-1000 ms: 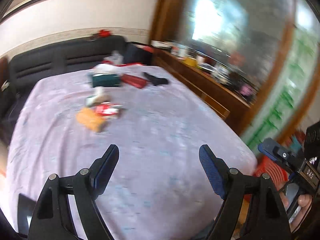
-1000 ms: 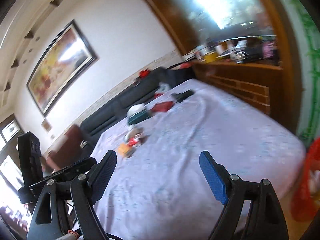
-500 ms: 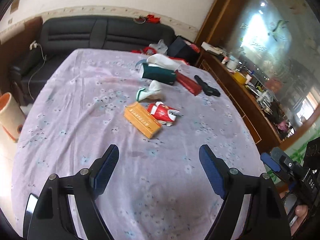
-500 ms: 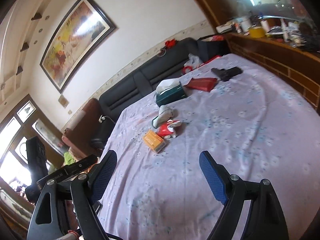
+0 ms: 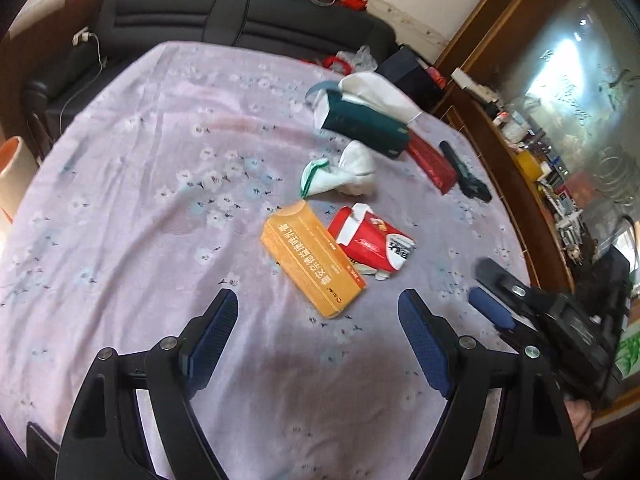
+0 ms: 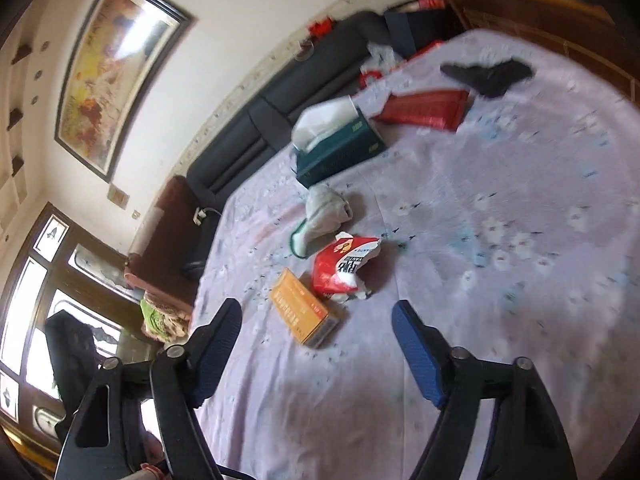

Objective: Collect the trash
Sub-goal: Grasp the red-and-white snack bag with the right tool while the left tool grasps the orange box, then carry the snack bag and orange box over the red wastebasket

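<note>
The orange box (image 5: pixel 312 258) is seen at mid-frame on the tablecloth (image 5: pixel 140 200), just above the left gripper (image 5: pixel 318 316), its long axis slanted toward lower right. The jaws are held wide, empty. The right gripper (image 6: pixel 316 322), likewise empty, has just been narrowed slightly.

The left black two-finger gripper with blue pads (image 5: pixel 316 324) tilts downward, its jaws spread wide with nothing between them. The right black two-finger gripper with blue pads (image 6: pixel 316 332) also angles downward; its jaws have just been closing slightly yet stand apart, empty, gripping nothing.
</note>
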`<state>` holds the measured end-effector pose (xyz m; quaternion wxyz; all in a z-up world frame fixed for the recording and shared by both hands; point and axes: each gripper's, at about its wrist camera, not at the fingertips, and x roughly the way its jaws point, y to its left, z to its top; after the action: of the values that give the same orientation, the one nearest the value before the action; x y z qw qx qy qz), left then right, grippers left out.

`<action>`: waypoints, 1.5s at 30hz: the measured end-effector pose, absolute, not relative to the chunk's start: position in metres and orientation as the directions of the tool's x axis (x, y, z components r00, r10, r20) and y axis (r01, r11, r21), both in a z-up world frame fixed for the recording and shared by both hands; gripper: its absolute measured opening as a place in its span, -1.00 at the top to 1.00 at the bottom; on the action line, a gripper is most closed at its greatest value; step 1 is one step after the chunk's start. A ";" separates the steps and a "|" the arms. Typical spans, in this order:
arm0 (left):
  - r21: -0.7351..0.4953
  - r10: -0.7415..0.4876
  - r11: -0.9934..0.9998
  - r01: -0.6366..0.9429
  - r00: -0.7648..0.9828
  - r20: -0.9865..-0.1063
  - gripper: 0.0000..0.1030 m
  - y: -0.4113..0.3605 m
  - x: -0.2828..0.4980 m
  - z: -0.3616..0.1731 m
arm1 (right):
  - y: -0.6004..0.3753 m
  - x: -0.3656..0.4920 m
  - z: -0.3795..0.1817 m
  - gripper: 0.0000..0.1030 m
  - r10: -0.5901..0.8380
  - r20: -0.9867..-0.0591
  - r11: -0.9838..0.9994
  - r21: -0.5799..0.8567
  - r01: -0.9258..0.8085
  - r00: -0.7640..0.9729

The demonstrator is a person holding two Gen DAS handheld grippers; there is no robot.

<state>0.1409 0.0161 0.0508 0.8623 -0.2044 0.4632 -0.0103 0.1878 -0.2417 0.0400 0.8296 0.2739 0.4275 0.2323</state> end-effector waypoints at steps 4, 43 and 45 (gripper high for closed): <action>-0.352 -0.207 0.920 -0.174 0.547 -0.811 -0.57 0.012 0.154 0.040 | -0.226 0.230 0.008 -0.28 0.629 -0.615 0.733 0.673 -0.098 0.475; -0.212 -0.142 0.975 -0.064 0.557 -0.818 -0.01 -0.081 0.077 0.051 | -0.325 0.062 0.070 0.88 0.549 -0.423 0.723 0.673 -0.156 0.721; -0.233 -0.179 0.972 -0.016 0.594 -0.784 -0.01 -0.084 0.045 0.068 | -0.334 0.034 0.077 0.88 0.536 -0.406 0.725 0.670 -0.157 0.740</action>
<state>0.0455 -0.0839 0.0681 0.8861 -0.1084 0.4482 -0.0461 0.0336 -0.3344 0.0770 0.8784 0.3138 0.3017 0.1971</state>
